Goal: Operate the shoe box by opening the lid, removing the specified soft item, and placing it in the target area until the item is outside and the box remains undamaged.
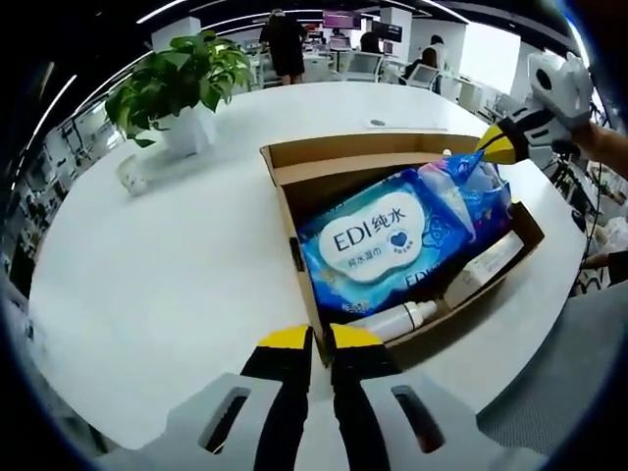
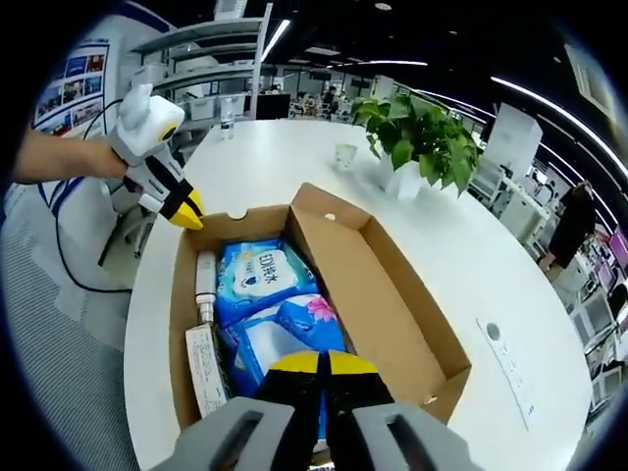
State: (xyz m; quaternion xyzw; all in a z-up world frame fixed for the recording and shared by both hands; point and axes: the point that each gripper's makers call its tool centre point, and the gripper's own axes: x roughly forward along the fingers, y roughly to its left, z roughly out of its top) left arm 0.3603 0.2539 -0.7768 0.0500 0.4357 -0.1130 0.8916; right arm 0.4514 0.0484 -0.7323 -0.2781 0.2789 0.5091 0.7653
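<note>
Open-plan office behind, ceiling strip lights, desks and chairs, a few people standing far off. White round table [image 1: 177,285] carries an open cardboard shoe box [image 1: 294,157], lid flap folded back flat beside the tray. Inside the box: a blue wet-wipes pack [image 1: 378,245] lying flat with a white label, a second blue soft pack [image 1: 466,196] partly overlapping it toward one end, a white tube-shaped bottle [image 1: 397,319] along one long wall, and a slim white carton [image 1: 486,265] in line with the bottle. Right gripper view shows the same contents: wipes pack [image 2: 260,280], second soft pack [image 2: 285,339], bottle [image 2: 205,280], carton [image 2: 206,368], all on the left half of the box [image 2: 392,294]; the lid flap half is bare cardboard. Potted green plant [image 1: 182,83] in a white pot stands on the table, well apart from the box; a small white cup [image 2: 344,155] sits near it. Left gripper [image 1: 319,339] hovers at the box's near corner, its yellow-tipped fingers narrow, almost together, holding nothing. Right gripper [image 2: 322,363] sits low over the second soft pack, fingers nearly closed; cannot tell whether they pinch the pack.
</note>
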